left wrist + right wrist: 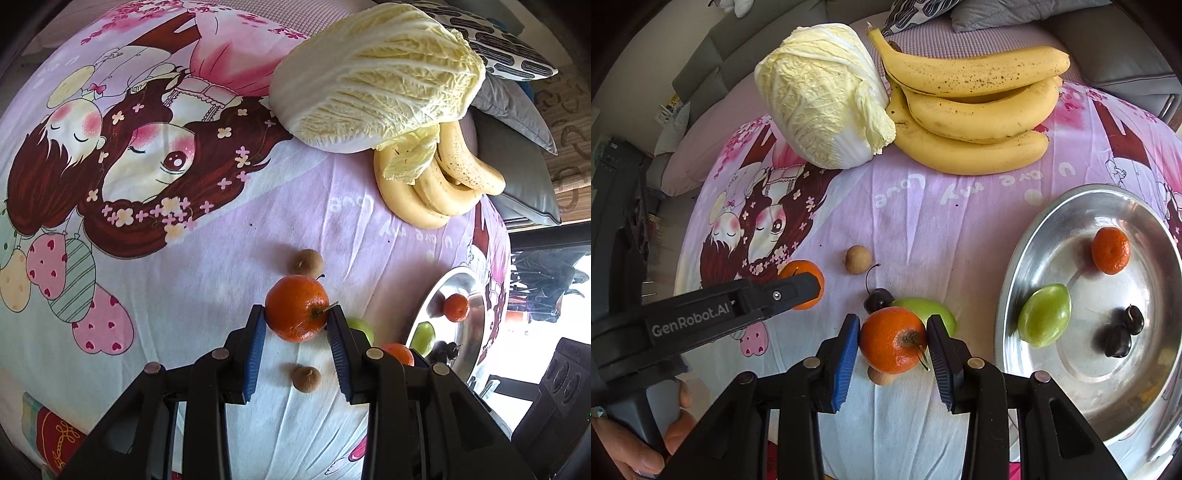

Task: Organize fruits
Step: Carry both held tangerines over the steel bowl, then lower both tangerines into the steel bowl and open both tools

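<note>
- The metal bowl [1027, 258] sits at the cloth's right side and holds a green plum [1044, 320], a small tangerine [1110, 250] and two dark cherries [1124, 330].
- The banana bunch [971, 107] lies touching the cabbage [827, 99].
- The right gripper [893, 341] clamps an orange [892, 339].
- The left gripper [296, 314] clamps another mandarin [296, 308].

Right tool [893, 341] grips an orange [892, 339]; left tool [809, 282] grips another [803, 275]. Tray [1027, 251] holds an orange, plum, cherries.

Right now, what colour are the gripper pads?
Blue pads on black fingers, on both grippers; clearest in the right wrist view.
</note>
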{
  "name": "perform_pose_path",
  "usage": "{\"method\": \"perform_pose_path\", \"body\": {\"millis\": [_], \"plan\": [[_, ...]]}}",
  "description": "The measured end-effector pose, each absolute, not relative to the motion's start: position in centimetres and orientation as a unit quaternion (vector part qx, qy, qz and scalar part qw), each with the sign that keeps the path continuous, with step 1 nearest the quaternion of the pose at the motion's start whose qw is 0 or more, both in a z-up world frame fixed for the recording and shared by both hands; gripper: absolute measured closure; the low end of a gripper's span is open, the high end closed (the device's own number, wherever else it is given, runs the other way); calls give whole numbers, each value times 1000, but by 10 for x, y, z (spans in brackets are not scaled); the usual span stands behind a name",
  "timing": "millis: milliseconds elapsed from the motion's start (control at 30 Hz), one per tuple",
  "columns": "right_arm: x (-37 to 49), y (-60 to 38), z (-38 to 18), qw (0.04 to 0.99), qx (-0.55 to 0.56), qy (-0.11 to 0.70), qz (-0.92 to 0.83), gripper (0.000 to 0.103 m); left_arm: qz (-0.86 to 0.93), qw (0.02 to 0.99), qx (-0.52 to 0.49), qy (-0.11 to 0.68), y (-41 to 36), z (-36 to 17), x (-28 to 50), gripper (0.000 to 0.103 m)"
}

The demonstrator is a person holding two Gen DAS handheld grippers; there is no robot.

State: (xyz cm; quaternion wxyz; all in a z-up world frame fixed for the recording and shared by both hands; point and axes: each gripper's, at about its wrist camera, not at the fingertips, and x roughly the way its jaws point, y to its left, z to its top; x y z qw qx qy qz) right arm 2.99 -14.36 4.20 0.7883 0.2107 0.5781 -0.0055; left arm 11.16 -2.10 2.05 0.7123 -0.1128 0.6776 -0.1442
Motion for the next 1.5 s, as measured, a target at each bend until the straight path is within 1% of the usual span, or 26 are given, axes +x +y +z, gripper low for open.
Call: {"method": "perform_pose_path", "body": {"millis": [333,667,1033,1300,1500], "plan": [[-4,-150,47,789,217,575,-7,63,-151,708,-107,681,-21,32,82,68],[-38,-198,55,794,234,560,-41,63,-165,707,-87,682,-49,42,56,68],[-71,-266,34,779,263,563,-87,63,-186,700,-48,688,-102,41,44,68],[-88,-300,15,766,271,572,-111,63,-207,681,-19,702,-150,24,22,68],[-93,-312,5,761,281,574,-114,63,-211,674,-1,708,-171,12,14,68]]}}
